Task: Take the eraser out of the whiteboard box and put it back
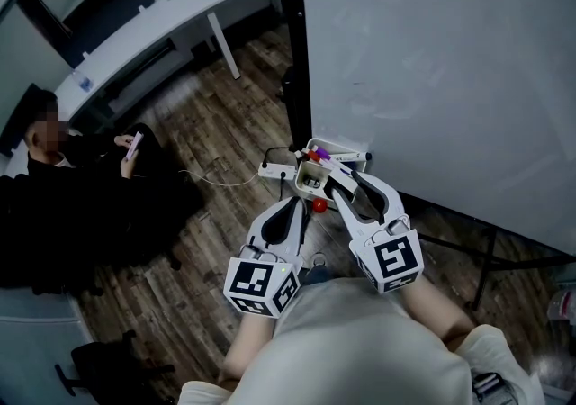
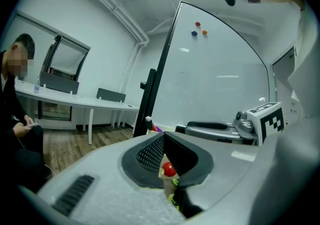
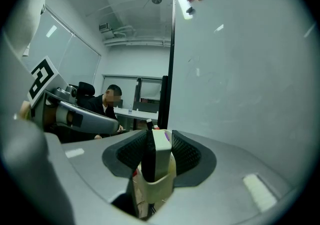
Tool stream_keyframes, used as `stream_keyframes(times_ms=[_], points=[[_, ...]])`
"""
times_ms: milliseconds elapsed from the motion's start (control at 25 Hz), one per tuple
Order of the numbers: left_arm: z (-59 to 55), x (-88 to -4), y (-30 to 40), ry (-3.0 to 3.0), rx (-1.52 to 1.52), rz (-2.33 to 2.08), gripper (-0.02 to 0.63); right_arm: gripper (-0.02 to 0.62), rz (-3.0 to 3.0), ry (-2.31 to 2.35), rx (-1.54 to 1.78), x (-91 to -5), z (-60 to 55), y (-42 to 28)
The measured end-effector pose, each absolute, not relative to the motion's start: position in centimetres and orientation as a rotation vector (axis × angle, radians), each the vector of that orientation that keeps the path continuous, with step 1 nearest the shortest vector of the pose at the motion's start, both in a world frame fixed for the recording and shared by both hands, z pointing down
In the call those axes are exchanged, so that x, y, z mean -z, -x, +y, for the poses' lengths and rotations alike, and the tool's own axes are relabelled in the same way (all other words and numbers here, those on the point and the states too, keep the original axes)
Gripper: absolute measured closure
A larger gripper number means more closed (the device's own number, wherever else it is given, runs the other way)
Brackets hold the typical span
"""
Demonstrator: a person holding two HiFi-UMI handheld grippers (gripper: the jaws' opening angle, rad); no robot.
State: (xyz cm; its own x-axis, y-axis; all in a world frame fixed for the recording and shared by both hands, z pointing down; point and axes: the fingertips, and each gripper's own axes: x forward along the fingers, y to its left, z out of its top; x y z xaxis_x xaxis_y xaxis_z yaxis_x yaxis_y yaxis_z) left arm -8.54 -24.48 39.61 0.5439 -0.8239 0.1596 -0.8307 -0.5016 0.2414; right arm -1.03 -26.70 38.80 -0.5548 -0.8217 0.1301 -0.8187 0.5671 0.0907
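In the right gripper view a white eraser (image 3: pixel 161 153) with a black felt side stands upright in a small cream whiteboard box (image 3: pixel 156 188). My right gripper (image 3: pixel 159 140) is shut on it, one pad on each side. From the head view the box (image 1: pixel 300 176) hangs at the whiteboard's (image 1: pixel 432 61) lower left corner, and the right gripper (image 1: pixel 326 180) reaches into it. My left gripper (image 1: pixel 304 203) waits just below and left of the box, shut and holding nothing. Past its closed tips (image 2: pixel 163 141) a small red round thing (image 2: pixel 169 170) shows.
A person in black (image 1: pixel 81 187) sits at the left, looking at a phone. A white desk (image 1: pixel 153 30) runs along the back wall. A power strip (image 1: pixel 272 169) and cable lie on the wood floor. The whiteboard's dark post (image 1: pixel 292 43) rises beside the box, and magnets (image 2: pixel 198 28) sit high on the board.
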Motion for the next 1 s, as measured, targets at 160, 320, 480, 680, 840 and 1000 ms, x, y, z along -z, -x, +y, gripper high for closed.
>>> stream_keyframes(times_ms=[160, 320, 480, 680, 840, 1000], points=[[-24.6, -39.4, 8.4, -2.503, -0.037, -1.369, 0.604, 0.431, -2.625, -1.381, -0.001, -39.5, -26.8, 1.0], [-24.7, -39.5, 8.2, -2.503, -0.042, -1.364, 0.604, 0.430, -2.622, -1.373, -0.020, -39.9, -26.8, 1.1], [-24.7, -39.7, 8.0, -2.499, -0.050, -1.359, 0.604, 0.428, -2.619, -1.360, -0.034, -40.1, -26.8, 1.1], [-24.6, -39.9, 7.8, -2.494, -0.056, -1.358, 0.604, 0.426, -2.611, -1.351, -0.049, -40.6, -26.8, 1.1], [-24.6, -39.9, 7.9, -2.487, -0.052, -1.362, 0.604, 0.425, -2.600, -1.339, -0.059, -40.9, -26.9, 1.1], [-24.6, -40.1, 7.8, -2.485, -0.054, -1.362, 0.604, 0.422, -2.596, -1.341, -0.055, -41.1, -26.9, 1.1]])
